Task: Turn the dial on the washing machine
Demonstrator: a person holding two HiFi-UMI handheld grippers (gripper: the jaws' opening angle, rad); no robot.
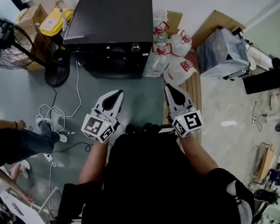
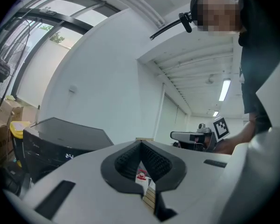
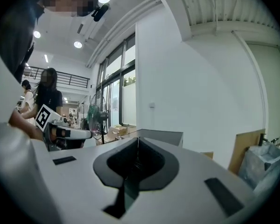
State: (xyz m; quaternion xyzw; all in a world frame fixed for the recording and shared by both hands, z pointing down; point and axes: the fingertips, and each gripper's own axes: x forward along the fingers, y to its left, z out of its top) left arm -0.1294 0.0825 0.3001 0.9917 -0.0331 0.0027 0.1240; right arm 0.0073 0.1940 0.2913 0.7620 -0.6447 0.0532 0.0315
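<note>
The black washing machine (image 1: 109,24) stands against the white wall, with its round dial (image 1: 136,46) on the front panel beside a small lit display. Bare grey-green floor (image 1: 144,104) lies between it and the person. Water jugs (image 1: 175,55) crowd its right side; a fan (image 1: 9,43) and cables (image 1: 56,111) are on its left. The left gripper (image 1: 116,94) and right gripper (image 1: 170,88) have their jaws closed on nothing, well apart from the machine.

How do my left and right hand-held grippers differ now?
The white left hand-held gripper hangs over the grey floor, its tip angled right; the white right hand-held gripper is over the wooden planks, tip angled left. Both are shut, empty, short of the black washing machine.
</note>
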